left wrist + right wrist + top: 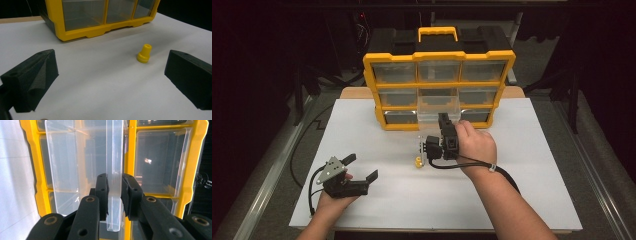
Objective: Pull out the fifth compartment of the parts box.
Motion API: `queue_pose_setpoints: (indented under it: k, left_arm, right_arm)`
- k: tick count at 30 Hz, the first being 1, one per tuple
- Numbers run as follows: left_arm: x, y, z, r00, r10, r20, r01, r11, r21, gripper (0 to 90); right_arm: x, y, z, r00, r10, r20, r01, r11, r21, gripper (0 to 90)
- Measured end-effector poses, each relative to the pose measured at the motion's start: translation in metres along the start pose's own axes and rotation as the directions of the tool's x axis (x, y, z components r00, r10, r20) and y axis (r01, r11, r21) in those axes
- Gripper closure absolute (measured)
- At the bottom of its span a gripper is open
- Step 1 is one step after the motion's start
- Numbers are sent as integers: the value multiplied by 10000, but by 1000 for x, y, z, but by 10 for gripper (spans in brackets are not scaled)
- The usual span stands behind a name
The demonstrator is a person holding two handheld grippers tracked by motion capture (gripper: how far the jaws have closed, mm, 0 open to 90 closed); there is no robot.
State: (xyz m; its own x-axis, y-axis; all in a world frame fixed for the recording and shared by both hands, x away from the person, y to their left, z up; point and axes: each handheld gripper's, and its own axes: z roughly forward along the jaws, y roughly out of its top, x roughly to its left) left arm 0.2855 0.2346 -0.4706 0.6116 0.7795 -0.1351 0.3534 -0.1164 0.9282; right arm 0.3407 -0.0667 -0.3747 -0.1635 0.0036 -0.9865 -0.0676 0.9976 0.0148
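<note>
Step in hand: drawer extraction. The right gripper (115,195) is clamped on the front wall of the clear drawer (438,106), partly drawn from the yellow organizer (382,75) at twelve o'clock. The left gripper (360,167), jaws spread and empty, idles at eight o'clock. Next move calls for a straight, level pull.

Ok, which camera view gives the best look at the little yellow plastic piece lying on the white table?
The left gripper view: the yellow piece stands close and sharp between the open jaws of the left hand-held gripper, apart from both. The high view shows it as a tiny speck near the right hand-held gripper. The right gripper view faces the clear drawer.
</note>
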Motion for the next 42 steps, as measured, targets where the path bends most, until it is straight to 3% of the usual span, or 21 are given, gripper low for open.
queue_pose_setpoints:
  k: [16,18,28,36,42]
  left_arm:
    - [-1,0,0,10000,-94,-6,94,10000,-28,1]
    - [-1,0,0,10000,-72,-13,72,10000,16,1]
    - [1,-2,1,9998,2,-201,0,9999,109,1]
    - [-5,-2,-2,9989,330,-346,-316,9986,414,1]
    - [-4,-1,-2,9994,131,-331,-121,9995,301,1]
  right_arm:
    - [2,-1,0,10000,49,72,-48,10000,-79,754]
    - [0,-2,0,10000,26,6,-26,10000,-96,698]
    - [0,-7,-9,9999,86,-133,-89,9997,-218,590]
    - [14,-22,-24,9986,181,-493,-189,9997,-162,547]
    - [31,-40,-30,9956,301,-883,-304,9995,-23,526]
